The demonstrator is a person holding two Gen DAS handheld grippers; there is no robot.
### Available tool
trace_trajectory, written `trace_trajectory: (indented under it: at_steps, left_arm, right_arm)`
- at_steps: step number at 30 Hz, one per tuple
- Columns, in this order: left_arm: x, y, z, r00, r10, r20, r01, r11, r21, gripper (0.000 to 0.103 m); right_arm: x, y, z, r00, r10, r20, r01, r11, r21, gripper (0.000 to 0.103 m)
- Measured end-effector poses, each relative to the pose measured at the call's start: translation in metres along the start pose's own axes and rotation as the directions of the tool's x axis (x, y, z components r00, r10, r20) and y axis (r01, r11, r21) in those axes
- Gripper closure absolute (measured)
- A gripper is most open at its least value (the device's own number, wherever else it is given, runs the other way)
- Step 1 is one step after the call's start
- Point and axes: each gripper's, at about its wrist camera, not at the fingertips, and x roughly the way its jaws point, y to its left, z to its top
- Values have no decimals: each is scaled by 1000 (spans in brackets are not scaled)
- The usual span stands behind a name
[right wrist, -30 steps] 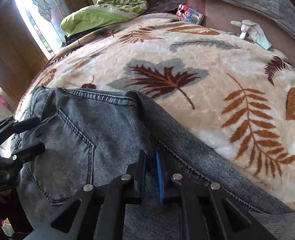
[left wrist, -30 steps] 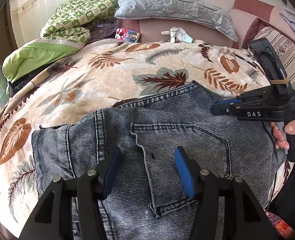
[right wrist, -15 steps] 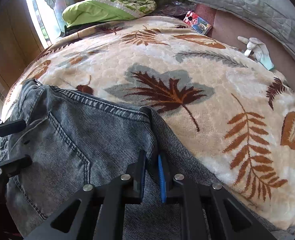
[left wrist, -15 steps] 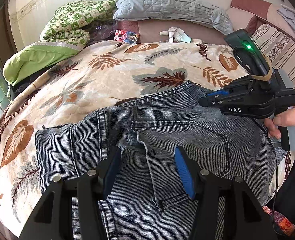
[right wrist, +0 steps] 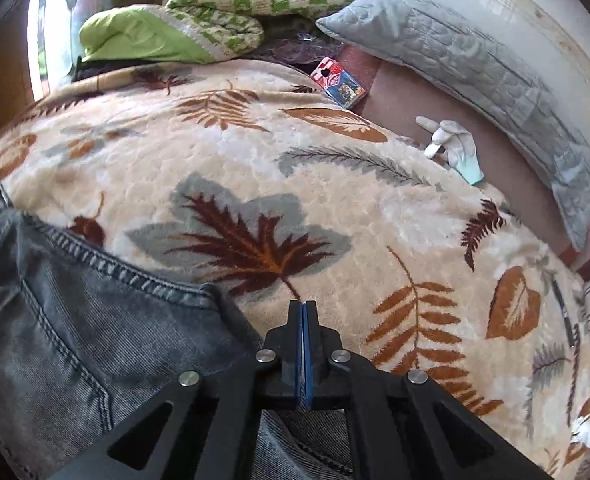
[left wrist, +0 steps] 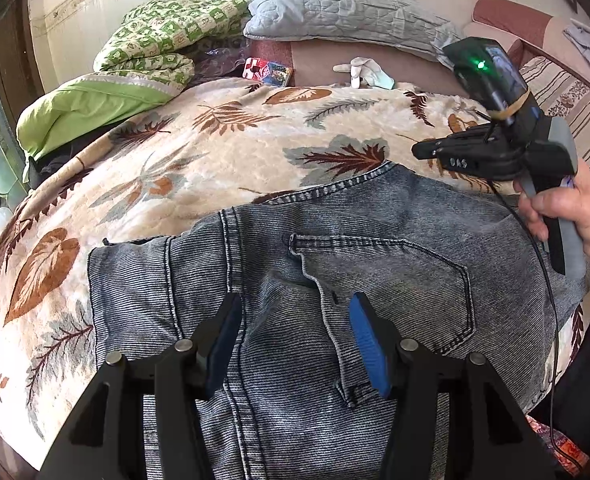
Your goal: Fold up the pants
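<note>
Grey washed denim pants (left wrist: 367,248) lie folded on a leaf-patterned blanket (left wrist: 215,148), back pocket up. My left gripper (left wrist: 295,316) is open just above the denim near the pocket's left edge, holding nothing. My right gripper (left wrist: 417,150) shows in the left wrist view raised above the pants' far right edge. In the right wrist view the right gripper (right wrist: 303,308) has its blue pads pressed together with nothing between them, above the blanket beside the pants (right wrist: 75,328).
A green quilt (left wrist: 135,68) and a grey pillow (left wrist: 347,12) lie at the bed's head. A small colourful box (left wrist: 269,70) and a white glove (left wrist: 361,70) rest near the pillow. A striped cushion (left wrist: 571,96) is at the right.
My right gripper has lifted off the denim, closed fully and moved up and away to the right. The left gripper has stayed open over the pants.
</note>
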Motion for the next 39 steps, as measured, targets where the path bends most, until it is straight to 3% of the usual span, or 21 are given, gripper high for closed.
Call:
trace_trajectory:
  at_steps: [3,6,9,14,19,22,24,26,29,31,33,35,37,39]
  left_arm:
    - [-2,3,-1,1000,1,2,-1,1000,-11,46]
    - [-4,4,-1,1000,-9,4,9,1000,-20,46]
    - [-8,-2,-2,999,-43,11,43,999,3,46]
    - [-17,-31,-8,995,-88,36,82,988,129,45]
    - [0,-49,-12,1000,-19,-6,20,977,212,43]
    - [12,-40,-10,1000,25,-19,-21,983,185,35]
    - [22,-34,-7,997,74,-33,-68,984,164,28]
    - [31,-33,-4,995,87,-56,-78,985,154,27]
    - [38,-47,-4,979,205,-3,-199,954,225,18]
    - [41,-53,-3,971,237,12,-233,941,244,18]
    - [41,-52,0,972,236,0,-230,945,231,19]
    - [36,-47,1,982,187,-37,-176,963,201,20]
    - [27,-44,0,994,92,-60,-81,982,169,20]
    - [15,-45,1,999,16,-38,-10,987,159,20]
  right_arm:
    - [-15,-34,4,992,127,28,-130,978,162,103]
    - [-27,-51,-3,923,384,25,-375,882,285,102]
    - [-35,-52,-19,887,459,-44,-424,849,316,102]
    - [-41,-42,-46,873,457,-168,-395,867,303,102]
    - [-4,-40,-62,877,398,-268,-302,892,336,101]
    - [6,-49,-56,891,398,-220,-303,880,366,101]
    - [9,-47,-49,923,331,-196,-256,909,328,101]
    - [15,-42,-46,937,297,-185,-233,924,304,101]
    - [11,-55,-47,937,318,-142,-246,893,376,101]
    - [1,-69,-48,953,287,-93,-229,889,395,101]
    - [-14,-84,-49,938,343,-46,-291,854,432,101]
    - [-29,-91,-52,908,418,-29,-365,823,436,101]
    - [-41,-89,-59,892,449,-44,-395,825,403,101]
    - [-44,-81,-68,878,467,-110,-397,835,381,101]
